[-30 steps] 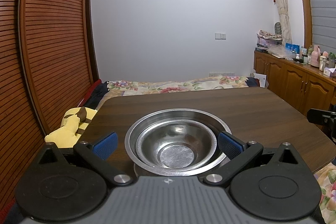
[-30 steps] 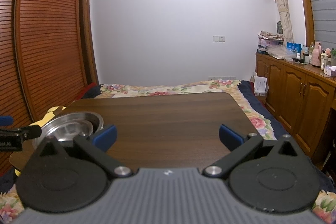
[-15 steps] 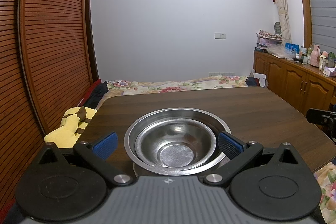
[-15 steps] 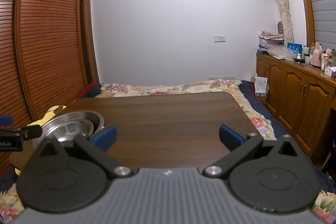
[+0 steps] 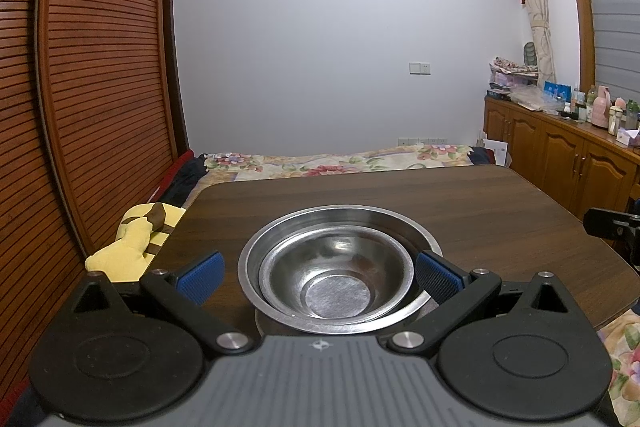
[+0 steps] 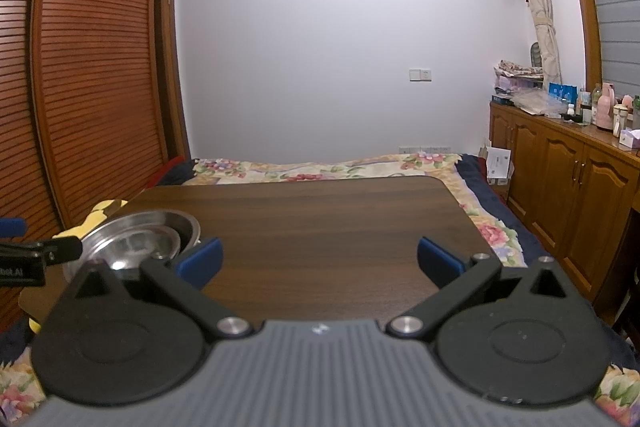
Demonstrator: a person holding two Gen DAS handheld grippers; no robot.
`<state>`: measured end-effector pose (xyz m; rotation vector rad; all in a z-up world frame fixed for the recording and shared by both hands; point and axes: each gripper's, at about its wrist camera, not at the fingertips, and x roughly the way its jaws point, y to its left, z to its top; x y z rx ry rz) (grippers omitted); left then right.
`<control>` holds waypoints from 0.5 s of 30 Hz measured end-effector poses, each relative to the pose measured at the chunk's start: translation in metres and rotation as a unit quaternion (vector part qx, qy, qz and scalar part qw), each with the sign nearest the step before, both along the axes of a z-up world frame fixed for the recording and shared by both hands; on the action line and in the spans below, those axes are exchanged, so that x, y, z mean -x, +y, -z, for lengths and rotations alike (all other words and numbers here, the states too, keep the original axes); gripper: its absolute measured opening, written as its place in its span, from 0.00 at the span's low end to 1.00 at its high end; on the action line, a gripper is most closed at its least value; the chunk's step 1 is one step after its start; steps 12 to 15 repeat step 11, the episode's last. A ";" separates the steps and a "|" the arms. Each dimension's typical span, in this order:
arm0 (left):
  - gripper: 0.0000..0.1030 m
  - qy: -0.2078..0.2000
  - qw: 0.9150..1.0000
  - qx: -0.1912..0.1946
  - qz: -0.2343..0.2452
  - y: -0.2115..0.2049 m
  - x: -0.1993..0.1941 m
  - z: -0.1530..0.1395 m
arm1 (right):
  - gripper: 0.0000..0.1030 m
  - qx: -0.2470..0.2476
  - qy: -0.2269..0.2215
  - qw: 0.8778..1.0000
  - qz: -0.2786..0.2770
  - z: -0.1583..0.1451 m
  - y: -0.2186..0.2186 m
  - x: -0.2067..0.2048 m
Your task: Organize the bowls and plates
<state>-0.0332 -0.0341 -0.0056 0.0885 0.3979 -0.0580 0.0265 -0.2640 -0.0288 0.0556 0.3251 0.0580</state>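
left tongs (image 5: 318,277): spread wide, nothing gripped; the blue pads (image 5: 200,277) are seen on either side of the nested steel bowls (image 5: 334,279), whether the right pad touches the rim can't be told
right tongs (image 6: 320,261): also spread wide, nothing held, only bare wood between the pads
bowls: smaller one sat inside the bigger one, parked near the table's near-left corner
edges: lots of open tabletop is left beyond and to the right of the bowls
table (image 6: 328,219): dark wood, rounded corners
room: floral bed (image 5: 340,161) behind, slatted wardrobe (image 5: 92,67) on the left, wooden cabinets (image 6: 568,187) on the right
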 end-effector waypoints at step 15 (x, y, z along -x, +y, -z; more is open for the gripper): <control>1.00 0.001 1.000 0.000 0.002 0.000 0.000 0.001 | 1.00 0.000 0.000 1.000 0.000 0.000 0.000 0.000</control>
